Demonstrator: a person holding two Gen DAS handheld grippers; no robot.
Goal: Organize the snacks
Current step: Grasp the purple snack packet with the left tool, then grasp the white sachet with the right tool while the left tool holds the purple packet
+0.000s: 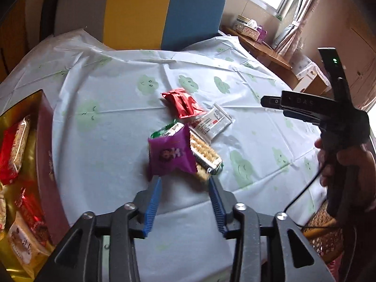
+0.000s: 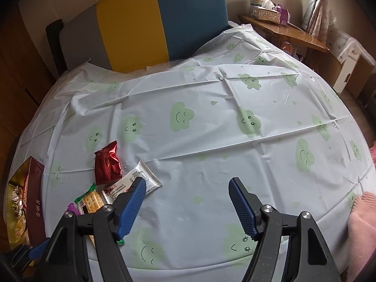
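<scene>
Left wrist view: the left gripper (image 1: 184, 178) hangs low over the tabletop (image 1: 117, 108), jaws spread and empty, lined up just short of the purple packet (image 1: 171, 156) that tops the loose snack pile. The red packet (image 1: 184, 102) lies beyond; the gift box (image 1: 44, 141) waits at left, already part-filled, likely the destination.

Right wrist view: the right gripper (image 2: 188, 188) hovers level, jaws released, over bare cloth, the cracker packet (image 2: 90, 201) off to its left.

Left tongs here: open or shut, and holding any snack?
Open and holding nothing. The left tongs have their blue ribbed fingers spread wide, tips just short of the purple snack packet lying on the cloud-print tablecloth.
</scene>
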